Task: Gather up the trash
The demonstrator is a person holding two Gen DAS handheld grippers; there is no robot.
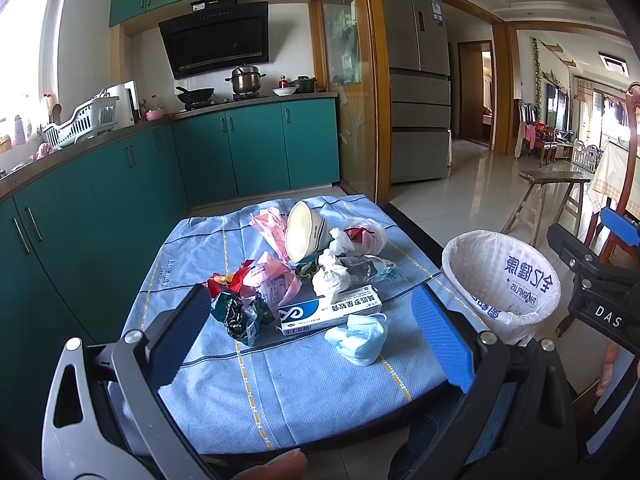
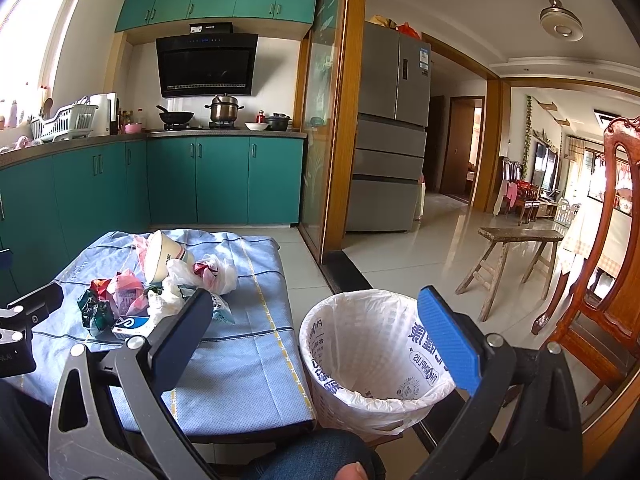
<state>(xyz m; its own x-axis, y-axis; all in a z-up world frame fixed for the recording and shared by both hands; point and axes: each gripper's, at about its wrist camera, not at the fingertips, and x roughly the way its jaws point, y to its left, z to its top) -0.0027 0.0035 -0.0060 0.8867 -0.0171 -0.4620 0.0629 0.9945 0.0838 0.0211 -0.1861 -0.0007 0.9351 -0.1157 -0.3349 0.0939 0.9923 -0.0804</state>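
At centre frame of the left wrist view, the trash pile lies on the bench [image 1: 280, 380]. Face mask [image 1: 358, 338]: light, limp; pinch its bunched middle. Ointment box [image 1: 332, 312]: stiff; grip its long sides. Left tool [image 1: 316, 340] and right tool [image 2: 320, 344] spread, empty.

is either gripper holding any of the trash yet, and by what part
Nothing is held. The left gripper is open above the cloth, near the blue face mask. The right gripper is open over the lined bin, its jaws empty.
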